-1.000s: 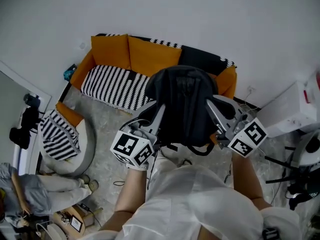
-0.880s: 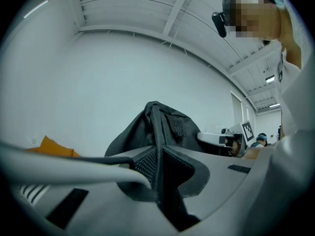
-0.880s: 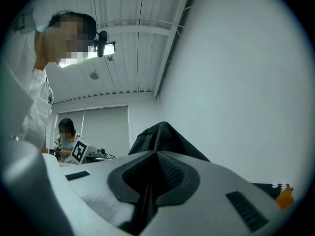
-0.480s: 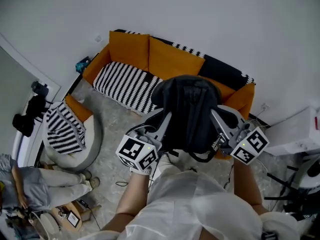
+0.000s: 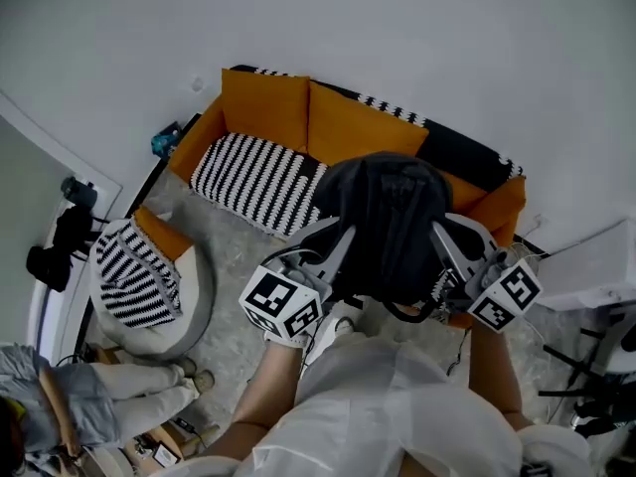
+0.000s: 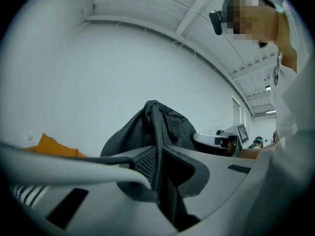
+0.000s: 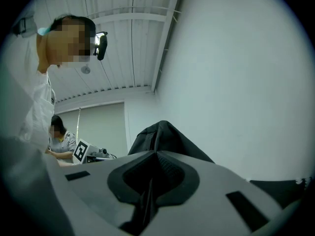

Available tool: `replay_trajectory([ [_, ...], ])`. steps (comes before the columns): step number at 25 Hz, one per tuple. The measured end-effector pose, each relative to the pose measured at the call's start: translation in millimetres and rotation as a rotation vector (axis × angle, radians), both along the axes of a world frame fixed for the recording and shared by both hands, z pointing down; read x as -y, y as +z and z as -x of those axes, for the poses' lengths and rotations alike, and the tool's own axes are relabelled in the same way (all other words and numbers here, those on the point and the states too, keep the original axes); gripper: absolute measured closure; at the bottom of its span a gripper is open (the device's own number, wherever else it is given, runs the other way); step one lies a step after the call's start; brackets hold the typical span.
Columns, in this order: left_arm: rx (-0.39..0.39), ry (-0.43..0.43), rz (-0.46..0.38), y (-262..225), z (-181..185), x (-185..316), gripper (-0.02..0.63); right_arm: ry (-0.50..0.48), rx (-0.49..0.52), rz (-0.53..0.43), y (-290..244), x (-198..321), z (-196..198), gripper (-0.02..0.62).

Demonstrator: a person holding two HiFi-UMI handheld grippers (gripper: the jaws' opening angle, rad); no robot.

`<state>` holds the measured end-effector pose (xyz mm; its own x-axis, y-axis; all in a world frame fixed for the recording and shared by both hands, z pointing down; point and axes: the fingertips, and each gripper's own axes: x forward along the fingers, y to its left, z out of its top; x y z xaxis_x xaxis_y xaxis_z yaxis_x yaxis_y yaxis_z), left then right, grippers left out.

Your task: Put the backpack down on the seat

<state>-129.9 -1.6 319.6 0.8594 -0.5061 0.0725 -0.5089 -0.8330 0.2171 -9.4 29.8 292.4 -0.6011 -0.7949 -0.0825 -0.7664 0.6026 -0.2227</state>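
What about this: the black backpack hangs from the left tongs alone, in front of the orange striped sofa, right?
No: both tongs hold the black backpack. The right gripper view shows the right tongs shut on its strap, like the left tongs. It does hang in front of the orange striped sofa.

Backpack (image 5: 383,222) of dark, matt woven cloth, with a patch of coarser mesh (image 6: 172,127) near its top, seen against a smooth, matt white wall (image 5: 417,38). The left gripper (image 6: 156,168) and right gripper (image 7: 155,173) are matt grey plastic with dark, finely ribbed inner pads, and flat black webbing from the pack is pinched in each pair of jaws. The marker cubes (image 5: 281,304) carry matt black-and-white print. The sofa (image 5: 263,112) has plain orange fabric cushions and a striped black-and-white cloth seat; the round armchair (image 5: 196,291) has a smooth grey shell and similar striped cloth. The floor (image 5: 234,256) looks like speckled grey stone. The person's white sleeve (image 5: 397,405) is thin, lightly creased cloth
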Motion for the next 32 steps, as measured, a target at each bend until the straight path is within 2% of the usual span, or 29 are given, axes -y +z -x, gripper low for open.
replay_trajectory([
  [6, 0.007, 0.050, -0.003, 6, 7, 31, 0.554, 0.057, -0.008, 0.019, 8, 25, 10, 0.572],
  [13, 0.009, 0.062, 0.028, 20, -11, 57, 0.555, 0.046, -0.034, 0.054, 19, 52, -6, 0.572],
  [21, 0.057, -0.002, 0.073, 40, -54, 93, 0.554, -0.052, -0.028, 0.122, 41, 93, -49, 0.572],
  [27, 0.081, -0.061, 0.090, 57, -95, 122, 0.555, -0.144, -0.021, 0.140, 57, 128, -90, 0.572],
  [32, 0.107, -0.111, 0.122, 71, -115, 138, 0.554, -0.197, -0.024, 0.136, 69, 148, -109, 0.572],
])
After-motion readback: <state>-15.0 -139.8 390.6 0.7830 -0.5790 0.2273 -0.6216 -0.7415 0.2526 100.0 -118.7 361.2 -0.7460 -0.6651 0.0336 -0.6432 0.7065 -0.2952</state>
